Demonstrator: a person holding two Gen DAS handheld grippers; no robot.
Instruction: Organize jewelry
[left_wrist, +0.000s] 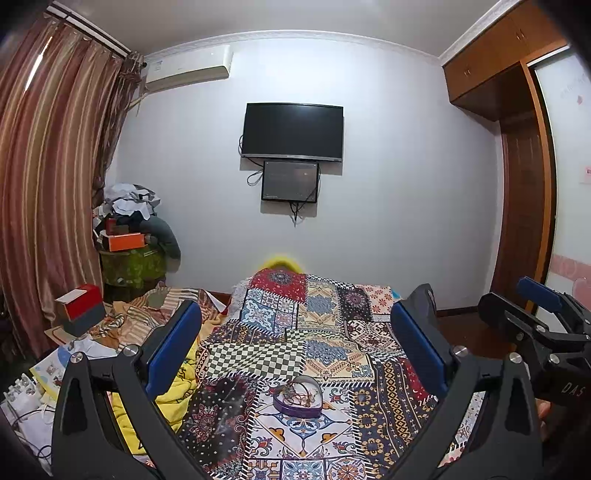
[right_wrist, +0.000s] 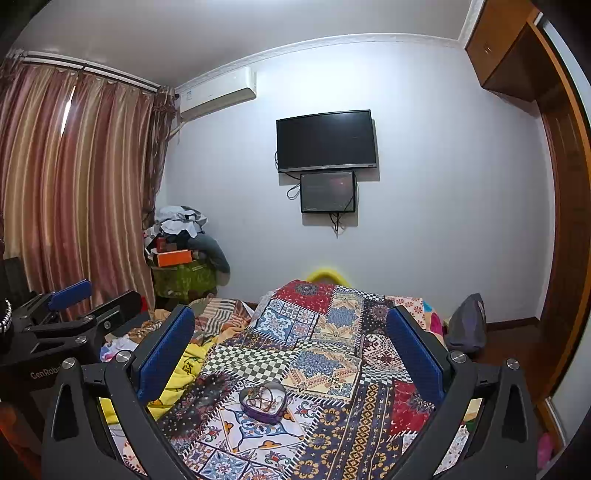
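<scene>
A purple heart-shaped box (left_wrist: 298, 397) holding tangled jewelry sits on the patchwork bedspread (left_wrist: 332, 354), low in the centre of the left wrist view. My left gripper (left_wrist: 295, 349) hangs above and short of it, open, with nothing between its blue pads (left_wrist: 173, 347). The right gripper (left_wrist: 513, 302) shows at the right edge of that view. In the right wrist view the heart box (right_wrist: 262, 400) lies a little left of centre on the bedspread (right_wrist: 332, 362). My right gripper (right_wrist: 290, 354) is open and empty above it. The left gripper (right_wrist: 98, 295) shows at the left.
A crumpled yellow blanket (left_wrist: 177, 384) lies left of the bedspread. A red and grey box (left_wrist: 79, 310) and papers sit at far left. Clothes and boxes (left_wrist: 129, 229) are piled by the curtain. A TV (left_wrist: 293, 131) hangs on the far wall. A dark bag (right_wrist: 467, 325) is at the right.
</scene>
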